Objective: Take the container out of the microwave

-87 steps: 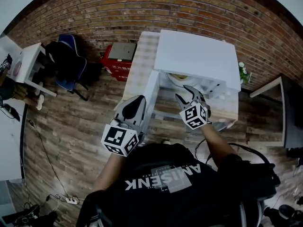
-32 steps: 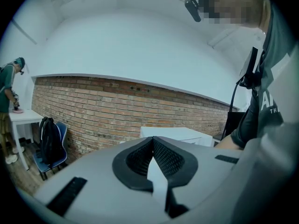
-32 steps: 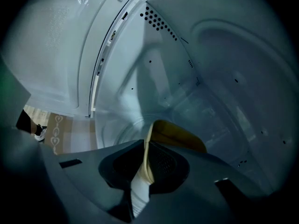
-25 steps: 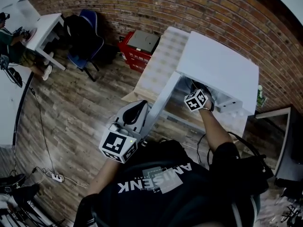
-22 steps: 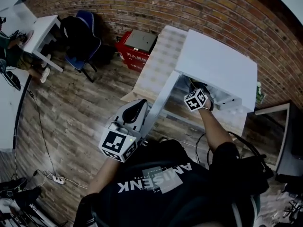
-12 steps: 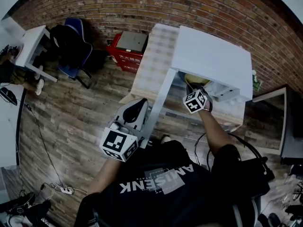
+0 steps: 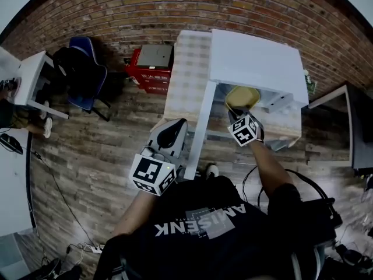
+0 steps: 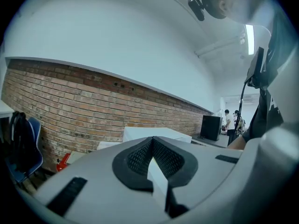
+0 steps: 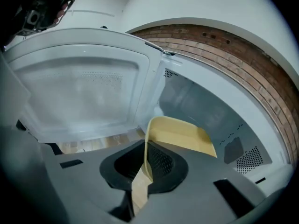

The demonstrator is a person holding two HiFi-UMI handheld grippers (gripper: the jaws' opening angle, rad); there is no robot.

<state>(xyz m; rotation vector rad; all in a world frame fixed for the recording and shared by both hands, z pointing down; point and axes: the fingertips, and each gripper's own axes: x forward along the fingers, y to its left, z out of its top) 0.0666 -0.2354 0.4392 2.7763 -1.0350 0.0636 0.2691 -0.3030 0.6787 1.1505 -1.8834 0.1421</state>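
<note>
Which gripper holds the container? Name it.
The right gripper: it pinches the yellow container by its rim at the open microwave. The left gripper is shut on nothing, off to the side.

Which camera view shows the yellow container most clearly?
The right gripper view: the yellow container fills the centre, its rim pinched in the right tongs, with the microwave cavity behind. The head view shows only a small yellow patch at the microwave's opening. The left gripper view does not show it.

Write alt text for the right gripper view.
The right gripper is shut on the rim of a yellow container, with the cavity of the white microwave behind it. The door stands open at left; a brick wall shows beyond.
</note>
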